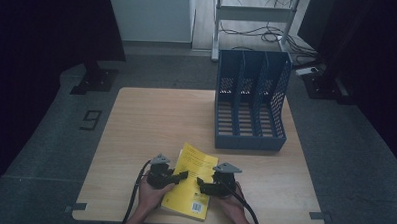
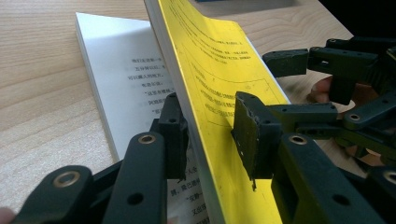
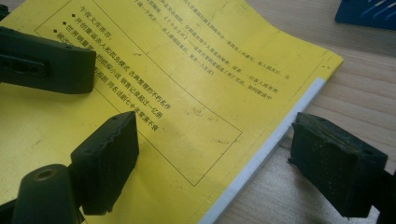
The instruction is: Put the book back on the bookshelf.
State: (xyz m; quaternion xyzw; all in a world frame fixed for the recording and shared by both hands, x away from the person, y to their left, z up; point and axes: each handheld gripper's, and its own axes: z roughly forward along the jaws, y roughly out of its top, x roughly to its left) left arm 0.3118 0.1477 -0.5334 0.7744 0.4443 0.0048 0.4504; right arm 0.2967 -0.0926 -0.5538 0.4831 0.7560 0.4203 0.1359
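Observation:
A yellow paperback book (image 1: 199, 161) lies near the front edge of the wooden table (image 1: 151, 120). My left gripper (image 1: 182, 176) reaches in from the book's left side. In the left gripper view its jaws (image 2: 208, 126) straddle the raised cover and pages (image 2: 215, 56): one pad sits under them against a white printed page (image 2: 121, 65), the other stands over the yellow face without clearly pressing on it. My right gripper (image 1: 202, 185) is open at the book's right edge. One of its pads (image 3: 107, 158) hovers over the cover (image 3: 187, 60), the other (image 3: 336, 168) over bare table.
A blue file rack (image 1: 251, 101) with upright slots stands at the table's back right; its corner shows in the right gripper view (image 3: 369, 11). The person's hands hold both grippers at the front edge. Cables and a metal frame lie on the floor behind.

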